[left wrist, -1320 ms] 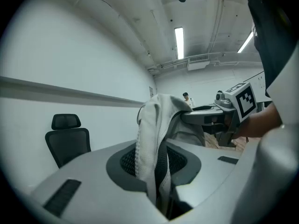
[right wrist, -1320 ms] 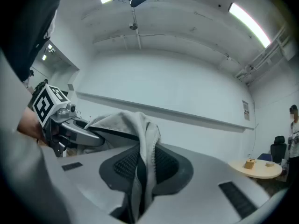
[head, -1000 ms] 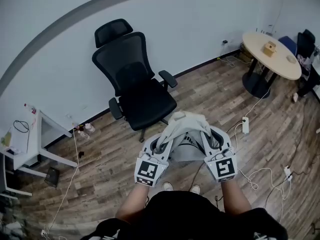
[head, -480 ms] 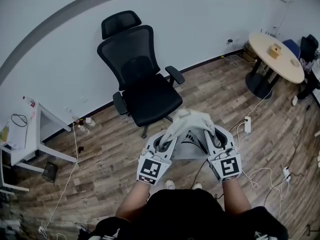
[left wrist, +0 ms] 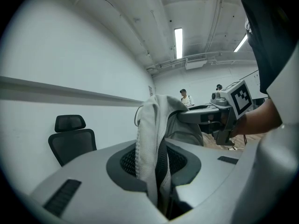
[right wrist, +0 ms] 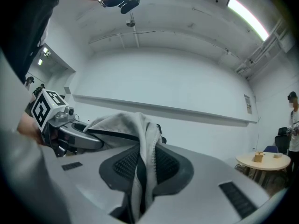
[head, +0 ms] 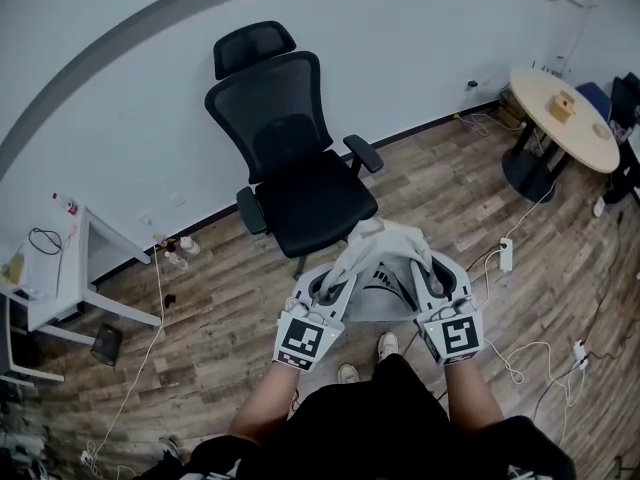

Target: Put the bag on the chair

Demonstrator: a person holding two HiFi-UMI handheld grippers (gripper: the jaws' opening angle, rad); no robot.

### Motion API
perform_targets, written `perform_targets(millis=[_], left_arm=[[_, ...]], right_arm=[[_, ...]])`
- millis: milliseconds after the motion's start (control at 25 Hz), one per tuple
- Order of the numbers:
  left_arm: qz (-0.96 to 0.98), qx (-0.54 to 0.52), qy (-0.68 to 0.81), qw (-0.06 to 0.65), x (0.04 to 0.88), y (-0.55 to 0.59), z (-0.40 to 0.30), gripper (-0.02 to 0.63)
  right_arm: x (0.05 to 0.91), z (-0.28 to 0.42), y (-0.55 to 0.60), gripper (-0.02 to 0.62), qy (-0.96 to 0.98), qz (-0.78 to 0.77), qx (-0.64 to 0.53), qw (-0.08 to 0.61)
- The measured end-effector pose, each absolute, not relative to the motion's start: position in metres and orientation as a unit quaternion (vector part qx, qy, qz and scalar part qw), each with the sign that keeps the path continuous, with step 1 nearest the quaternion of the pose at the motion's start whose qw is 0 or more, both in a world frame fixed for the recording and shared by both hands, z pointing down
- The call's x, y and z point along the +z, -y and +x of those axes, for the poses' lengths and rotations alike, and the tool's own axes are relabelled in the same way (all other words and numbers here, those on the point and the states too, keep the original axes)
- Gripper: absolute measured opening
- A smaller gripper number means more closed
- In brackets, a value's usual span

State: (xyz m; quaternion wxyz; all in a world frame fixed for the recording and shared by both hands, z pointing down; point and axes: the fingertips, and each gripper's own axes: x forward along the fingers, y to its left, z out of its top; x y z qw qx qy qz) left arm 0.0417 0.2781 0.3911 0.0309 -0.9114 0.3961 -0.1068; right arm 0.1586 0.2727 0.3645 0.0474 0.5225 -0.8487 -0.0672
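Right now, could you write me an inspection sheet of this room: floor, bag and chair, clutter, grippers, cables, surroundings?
Surface: wood floor.
Job's things: pale bag held up short of the black chair; its seat holds nothing.
Clutter: round table with a box at right; white desk at left; bottles by the wall.
Grippers: left gripper and right gripper each shut on the bag's top.
Cables: white cables and a power strip on the floor.
Surroundings: white wall behind the chair.
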Motion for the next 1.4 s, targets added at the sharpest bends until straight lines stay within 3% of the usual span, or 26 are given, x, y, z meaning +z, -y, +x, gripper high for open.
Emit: perform_targets(millis=[720, 1040, 1400], left_arm=[[-0.907, -0.11, -0.407, 0.012, 0.406, -0.168, 0.079, 0.083], [-0.894, -0.115, -0.432, 0.019, 0.408, -0.146, 0.08, 0.084], [-0.876, -0.11, -0.469, -0.019, 0.412, -0.099, 0.084, 0.083]], right_arm=[[0.377, 0.194, -0.157, 0.078, 0.872, 0.482, -0.054, 0.061], [0.379, 0.197, -0.134, 0.08, 0.89, 0.451, -0.059, 0.029], [0.381, 0.198, -0.073, 0.081, 0.909, 0.415, -0.042, 0.021]])
